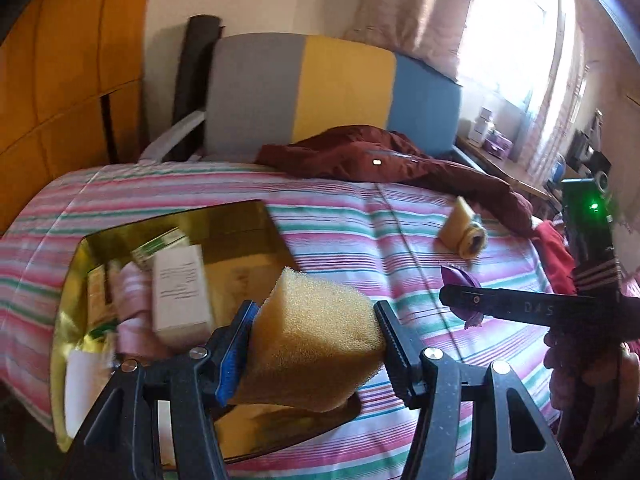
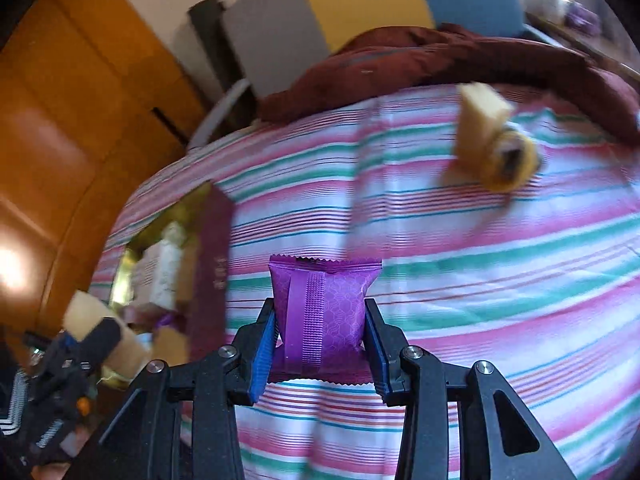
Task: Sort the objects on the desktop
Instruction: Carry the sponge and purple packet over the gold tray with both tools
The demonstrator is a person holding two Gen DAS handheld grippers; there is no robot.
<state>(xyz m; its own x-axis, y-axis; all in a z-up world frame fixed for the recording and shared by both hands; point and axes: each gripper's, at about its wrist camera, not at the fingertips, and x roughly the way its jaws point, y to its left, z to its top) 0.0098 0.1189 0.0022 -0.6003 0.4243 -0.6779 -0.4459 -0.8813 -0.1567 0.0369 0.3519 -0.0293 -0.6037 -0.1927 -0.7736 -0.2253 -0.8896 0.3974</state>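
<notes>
My left gripper [image 1: 316, 320] is shut on a yellow sponge [image 1: 312, 336] and holds it over the near right corner of a gold-lined box [image 1: 248, 220]. The box holds a white carton [image 1: 180, 288], pink packets and green-printed packs. My right gripper [image 2: 320, 320] is shut on a purple foil packet [image 2: 324, 312] above the striped bedspread [image 2: 500, 260]. In the left wrist view the right gripper [image 1: 460, 298] shows to the right, with the packet [image 1: 460, 278] at its tip. In the right wrist view the left gripper [image 2: 92, 332] with the sponge [image 2: 84, 312] is at lower left, beside the box [image 2: 208, 248].
A yellow sponge block with a tape roll [image 1: 462, 228] lies on the bedspread at the right; it also shows in the right wrist view [image 2: 492, 140]. A dark red jacket [image 1: 380, 156] lies by the headboard. An orange wardrobe [image 1: 60, 60] stands on the left, a desk [image 1: 500, 164] on the right.
</notes>
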